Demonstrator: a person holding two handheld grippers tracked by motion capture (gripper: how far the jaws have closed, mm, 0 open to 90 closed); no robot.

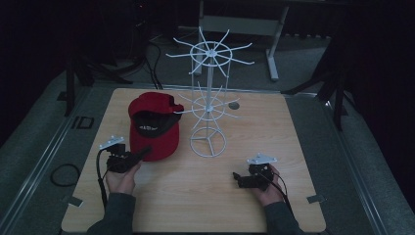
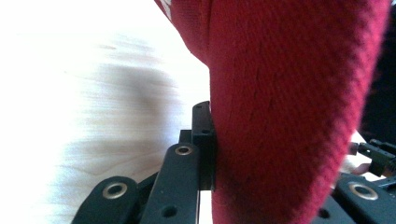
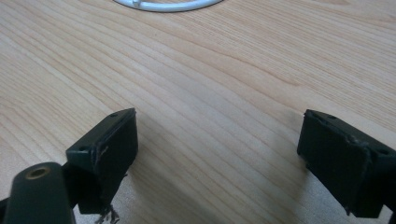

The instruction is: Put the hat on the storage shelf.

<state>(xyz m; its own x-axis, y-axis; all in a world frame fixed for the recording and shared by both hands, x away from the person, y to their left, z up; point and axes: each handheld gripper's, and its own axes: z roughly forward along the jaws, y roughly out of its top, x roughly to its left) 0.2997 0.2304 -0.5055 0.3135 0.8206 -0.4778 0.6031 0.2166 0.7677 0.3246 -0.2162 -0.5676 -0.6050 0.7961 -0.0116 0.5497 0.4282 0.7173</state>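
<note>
Pale wood-grain tabletop (image 1: 205, 196), set in a dim room with dark floor around it; contents listed from the near edge outward. Item one: right gripper (image 1: 238, 177), black, two-jawed, held low over bare wood at the near right, its jaws standing wide apart with nothing between them, as the right gripper view confirms (image 3: 217, 149). Item two: left gripper (image 1: 142, 154), black, at the near left, clamped on the brim of the red cotton baseball cap (image 1: 154, 127); in the left gripper view one black pad (image 2: 204, 140) lies flat against the red twill (image 2: 289, 112), which passes between the jaws. The cap sits at the left centre of the table, its crown rising behind the brim and its dark lining showing, just beside the stand; whether it rests on the wood or is lifted clear cannot be told. Item three: white wire display stand (image 1: 209, 98), a ring base, a slim upright post and two tiers of radiating hooks, near the centre and beyond both grippers; its ring base shows at the top of the right gripper view (image 3: 168, 4). Judged step: cap secured by the brim, transfer to the stand in hand. Judged next move: raise the cap to the height of a free hook and guide it on, while the idle right gripper may steady the light stand against tipping.
</note>
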